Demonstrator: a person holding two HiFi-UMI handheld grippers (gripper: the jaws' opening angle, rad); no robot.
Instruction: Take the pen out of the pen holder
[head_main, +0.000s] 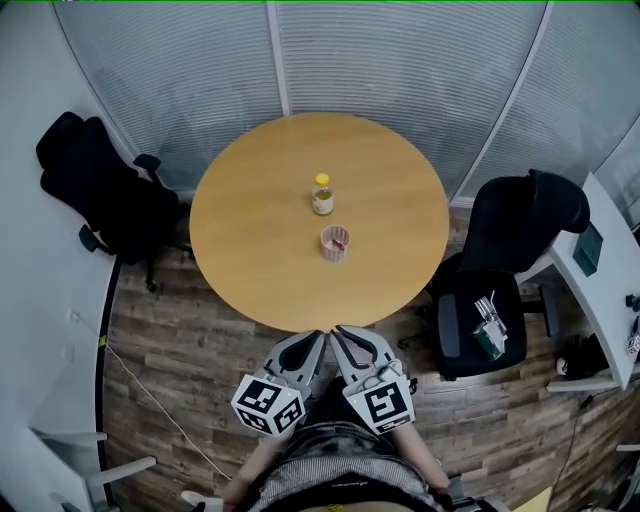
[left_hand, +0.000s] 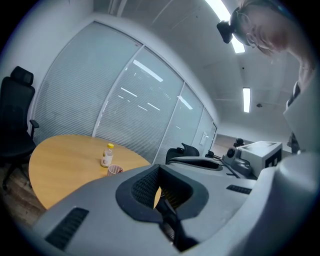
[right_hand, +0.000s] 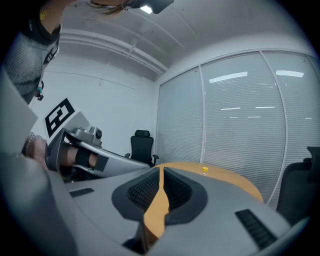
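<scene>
left gripper (left_hand: 159, 170): grey plastic shell with black ribbed pads. The jaws are clenched tip to tip and nothing is between them. It is held close to the person's body and aimed at the table.
right gripper (right_hand: 160, 171): same grey build. The jaws are closed with the tips meeting, and only a thin wedge of tabletop shows behind the pads, so it is empty. In the head view it sits just beside the left gripper, tips nearly touching, both at the table's near rim.
marker cubes (head_main: 268, 405): white cubes with black squares, one at the rear of each gripper, nearest the person.
small pink round pen holder (head_main: 335, 243): upright near the table's centre, well apart from both grippers. It also shows in the left gripper view (left_hand: 115, 170).
dark pen (head_main: 341, 240): inside the pen holder, too small to make out further.
clear plastic bottle with yellow cap (head_main: 322, 195): upright, near the pen holder on its far side, not touching it.
round light-wood table (head_main: 250, 220): holds only the holder and the bottle.
black office chairs (head_main: 100, 190): one to the left of the table and one to the right, the right one with a small green-and-white item on its seat.
wood-plank floor (head_main: 200, 350): under the table and chairs.
glass wall with grey blinds (head_main: 400, 60): behind the table.
</scene>
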